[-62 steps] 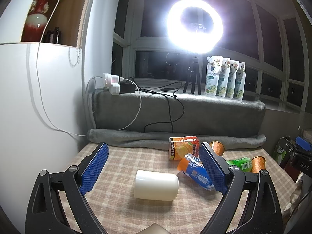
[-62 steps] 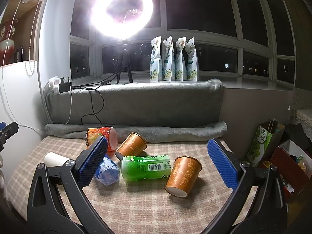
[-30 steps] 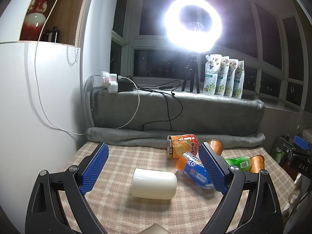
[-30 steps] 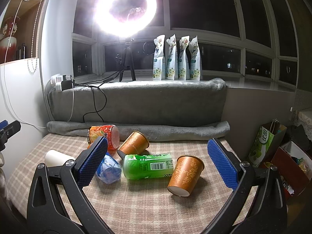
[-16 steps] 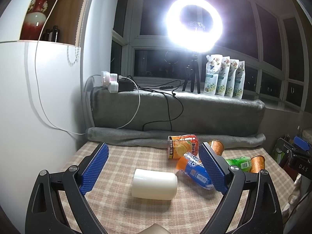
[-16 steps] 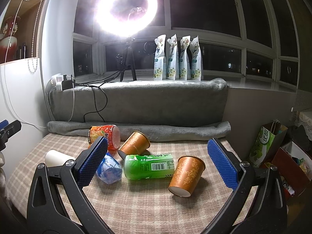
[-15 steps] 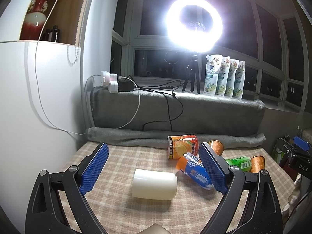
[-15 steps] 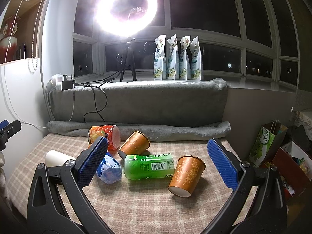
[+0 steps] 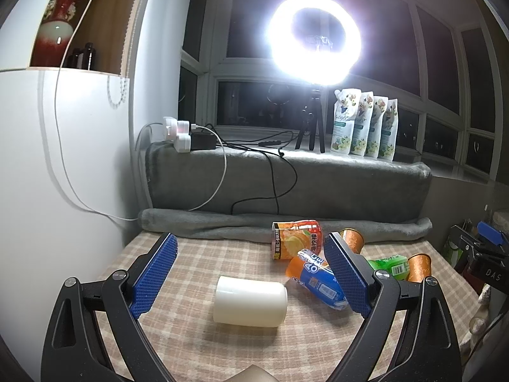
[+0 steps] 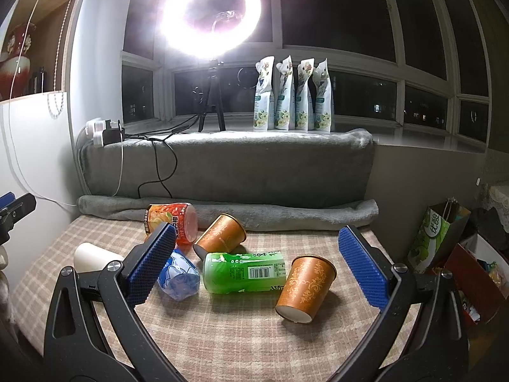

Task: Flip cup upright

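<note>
A white cup lies on its side on the checked tablecloth, straight ahead of my open, empty left gripper; it also shows in the right wrist view at far left. An orange patterned cup lies on its side, bottom toward me, ahead of my open, empty right gripper. A second orange cup lies tipped farther back. Both grippers hover above the near table edge, apart from the cups.
A green bottle, a blue bottle and an orange-red canister lie among the cups. A rolled grey blanket borders the table's back. A white cabinet stands left. Bags stand on the floor right.
Both views have shifted only slightly; the grippers stay open and the cups and bottles lie where they were.
</note>
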A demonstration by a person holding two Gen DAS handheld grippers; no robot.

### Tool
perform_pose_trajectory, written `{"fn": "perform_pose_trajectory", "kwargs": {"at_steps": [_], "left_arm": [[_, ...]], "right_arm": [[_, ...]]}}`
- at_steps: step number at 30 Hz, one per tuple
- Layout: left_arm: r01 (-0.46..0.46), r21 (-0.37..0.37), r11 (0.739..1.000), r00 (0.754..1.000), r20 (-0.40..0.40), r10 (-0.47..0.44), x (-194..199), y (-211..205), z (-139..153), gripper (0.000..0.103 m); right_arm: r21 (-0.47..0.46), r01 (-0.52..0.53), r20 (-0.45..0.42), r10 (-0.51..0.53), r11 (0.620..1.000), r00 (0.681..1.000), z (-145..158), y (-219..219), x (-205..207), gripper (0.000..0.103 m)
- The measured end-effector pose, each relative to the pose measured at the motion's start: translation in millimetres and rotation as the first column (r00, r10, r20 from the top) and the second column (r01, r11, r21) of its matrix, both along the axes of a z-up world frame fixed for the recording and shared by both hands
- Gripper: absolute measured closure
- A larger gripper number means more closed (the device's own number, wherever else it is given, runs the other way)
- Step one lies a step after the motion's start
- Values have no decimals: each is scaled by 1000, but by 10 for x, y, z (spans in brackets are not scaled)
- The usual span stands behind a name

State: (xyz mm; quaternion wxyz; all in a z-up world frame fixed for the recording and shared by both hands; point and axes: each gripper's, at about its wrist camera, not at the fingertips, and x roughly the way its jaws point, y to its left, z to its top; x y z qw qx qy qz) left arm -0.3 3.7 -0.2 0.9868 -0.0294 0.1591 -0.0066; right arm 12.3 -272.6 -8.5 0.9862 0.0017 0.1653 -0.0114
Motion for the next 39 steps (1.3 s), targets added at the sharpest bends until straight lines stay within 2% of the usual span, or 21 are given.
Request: {"fn": "perform_pose_trajectory", "kwargs": {"at_steps": [6, 11, 19, 25, 29, 34, 39], "left_arm": [[3, -4, 1000, 1000, -21, -3, 27, 7, -32, 10], [-4, -17, 1000, 998, -65, 3, 123, 78, -111, 10], [-16, -41, 999, 988, -154, 10, 267, 258, -295, 10], [-9, -69, 998, 976, -216, -6, 344, 351, -414, 10], [4, -109, 994, 960, -277, -34, 401, 395, -527, 10], [7, -144, 990, 937, -346, -57, 431, 421, -681, 10], [-22, -157, 987, 922, -384, -41, 479, 498, -776, 10]], "right_arm": [[-6, -59, -27, 59, 998, 998, -19, 22, 126, 0], [-63, -165, -76, 161, 984, 984, -23, 144, 374, 0], [-133, -334, -190, 307, 933, 933, -73, 414, 898, 0], [-206, -482, -318, 408, 851, 856, -135, 714, 1349, 0], [-263, -586, -424, 454, 767, 784, -222, 990, 1663, 0], [-303, -682, -527, 479, 666, 702, -341, 1317, 2022, 0], [-327, -745, -612, 470, 582, 636, -506, 1579, 2311, 0]]}}
